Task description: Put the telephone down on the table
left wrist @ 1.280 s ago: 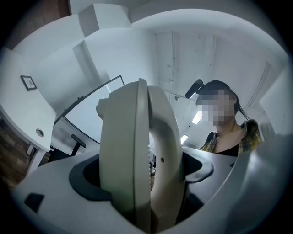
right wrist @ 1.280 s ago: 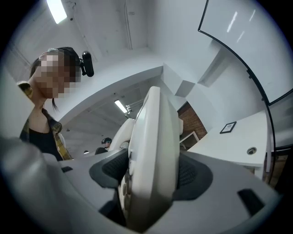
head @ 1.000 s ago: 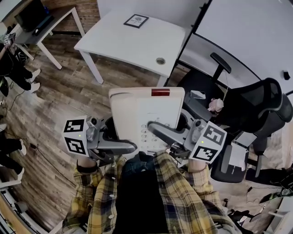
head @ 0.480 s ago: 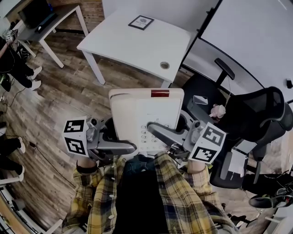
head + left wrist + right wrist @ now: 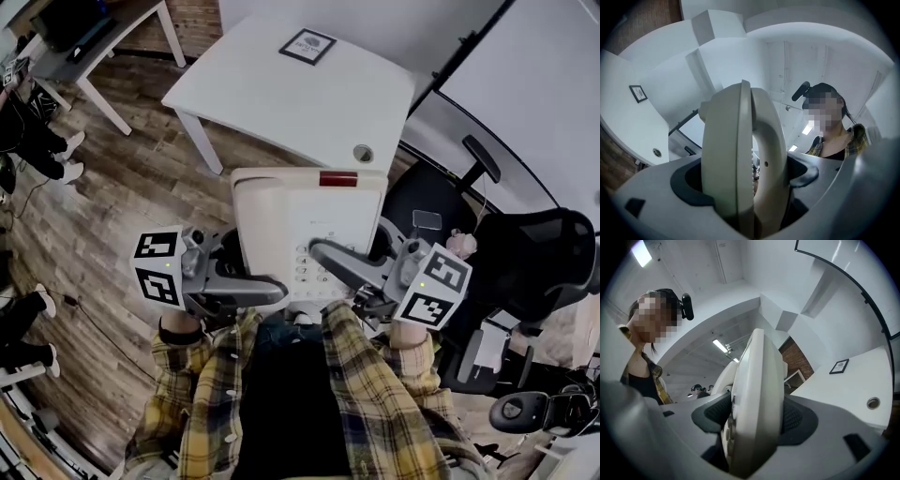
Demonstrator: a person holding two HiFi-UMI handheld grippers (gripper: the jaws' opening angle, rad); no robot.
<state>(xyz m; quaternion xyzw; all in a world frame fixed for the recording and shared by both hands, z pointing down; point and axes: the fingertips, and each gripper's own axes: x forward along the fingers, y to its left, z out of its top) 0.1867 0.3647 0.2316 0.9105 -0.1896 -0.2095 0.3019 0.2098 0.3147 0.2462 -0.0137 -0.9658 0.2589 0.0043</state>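
Note:
A cream desk telephone point(image 5: 305, 220) with a red strip at its far end hangs in the air in front of my chest, held level between both grippers. My left gripper point(image 5: 246, 283) is shut on its left side, where the handset point(image 5: 740, 159) fills the left gripper view with the dark pads point(image 5: 689, 180) against it. The right gripper point(image 5: 345, 267) is shut on the keypad side, its pads point(image 5: 797, 420) pressing the telephone's body point(image 5: 757, 404). The white table point(image 5: 272, 103) stands just beyond the telephone's far end.
On the table are a small framed card point(image 5: 307, 45) and a round cable hole point(image 5: 363, 153). Black office chairs point(image 5: 534, 253) stand to the right. A second desk point(image 5: 112, 19) and people's legs point(image 5: 33, 141) are at the left, on the wooden floor point(image 5: 103, 234).
The white table has come nearer and now lies just past the telephone. Both grippers have kept their hold on it, and the chairs have slid to the right.

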